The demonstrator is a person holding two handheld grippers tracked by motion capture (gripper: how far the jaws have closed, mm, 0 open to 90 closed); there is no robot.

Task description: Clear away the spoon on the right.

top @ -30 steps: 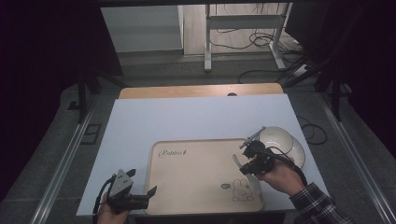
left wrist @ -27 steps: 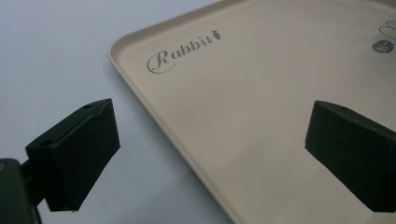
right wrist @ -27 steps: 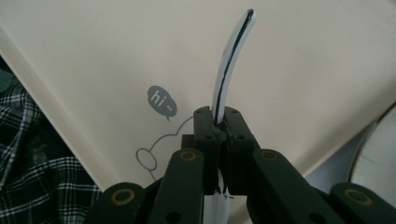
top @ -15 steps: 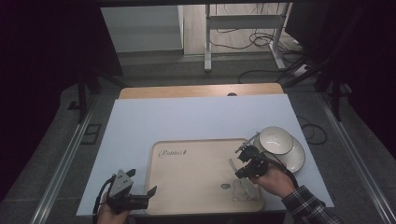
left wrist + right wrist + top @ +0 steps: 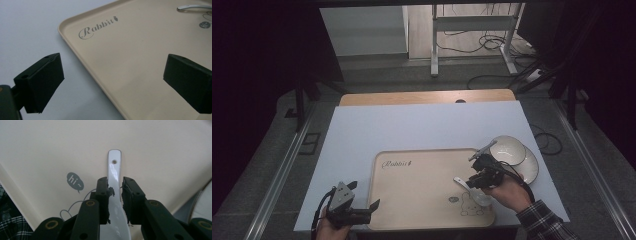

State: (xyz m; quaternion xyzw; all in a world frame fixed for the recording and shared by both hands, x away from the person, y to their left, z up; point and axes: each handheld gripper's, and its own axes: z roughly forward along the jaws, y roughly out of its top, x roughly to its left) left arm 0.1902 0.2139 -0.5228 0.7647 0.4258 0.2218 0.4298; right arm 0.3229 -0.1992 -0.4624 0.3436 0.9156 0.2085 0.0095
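**Releasing the Spoon onto the Tray**

The white spoon (image 5: 114, 185) lies on the beige tray (image 5: 412, 200), beside its rabbit print. The right gripper (image 5: 475, 179) has just been opening; its jaws flank the handle, apparently slack. Open fully, then lift straight clear. The left gripper (image 5: 362, 212) rests released at the tray's near-left corner. The tray sits on a pale tabletop (image 5: 412, 125); stacked dishes (image 5: 512, 152) stand just right of it; the dark room beyond holds floor cables.

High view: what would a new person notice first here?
The beige tray with "Rabbit" lettering lies on the white table. On it, the right gripper has a white spoon between its jaws, which have just been opening. A white bowl sits right of the tray.
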